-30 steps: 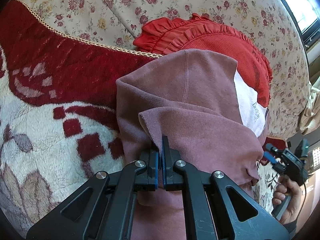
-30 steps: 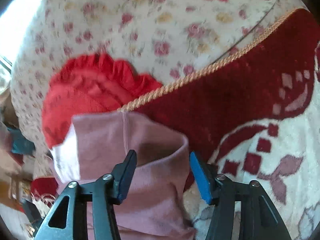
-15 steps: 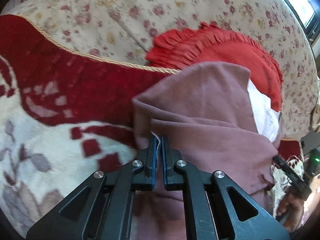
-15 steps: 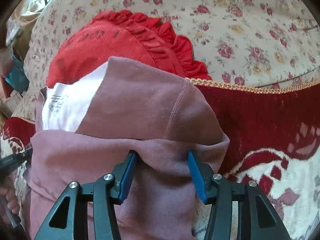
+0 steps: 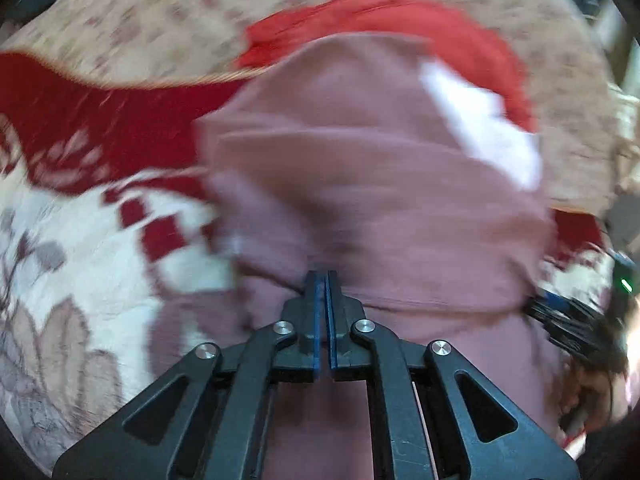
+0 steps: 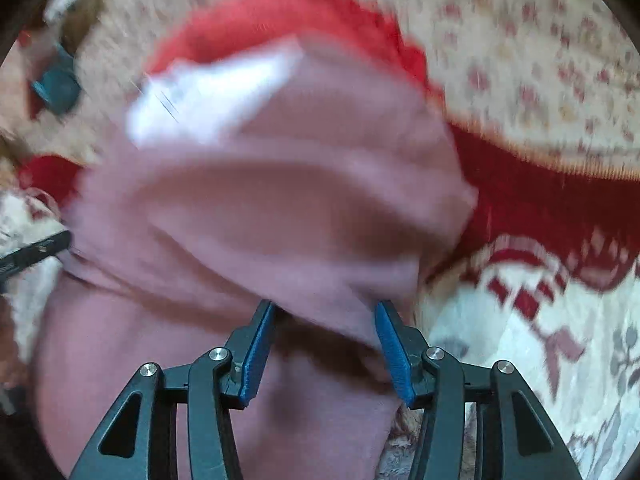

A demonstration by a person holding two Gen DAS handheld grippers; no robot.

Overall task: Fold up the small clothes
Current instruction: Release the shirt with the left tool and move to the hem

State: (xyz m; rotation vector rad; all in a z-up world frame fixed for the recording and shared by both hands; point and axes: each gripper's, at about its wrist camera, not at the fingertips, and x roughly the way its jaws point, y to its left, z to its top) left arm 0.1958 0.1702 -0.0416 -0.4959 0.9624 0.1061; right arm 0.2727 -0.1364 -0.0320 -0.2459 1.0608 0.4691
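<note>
The left gripper (image 5: 323,280), at the lower centre of its own blurred view, is pinched tight on a fold of the mauve garment (image 5: 380,184), its blue pads nearly meeting with only the thin cloth edge between them. The right gripper (image 6: 324,320), low in the centre of the right wrist view, stands partly spread, a thick roll of the same mauve garment (image 6: 280,208) bulging between its blue pads; whether the pads press on the cloth cannot be told through the blur. The garment fills the middle of both frames, doubled over on itself, with a white patch (image 5: 480,120) showing at its upper right in the left wrist view. Behind it, toward the top of the frame, lies a red ruffled garment (image 5: 400,20) on a floral bedcover (image 5: 160,12). A red and cream blanket (image 5: 80,208) spreads across the left of the same view. The right gripper's black frame shows at the right edge, blurred.
</note>
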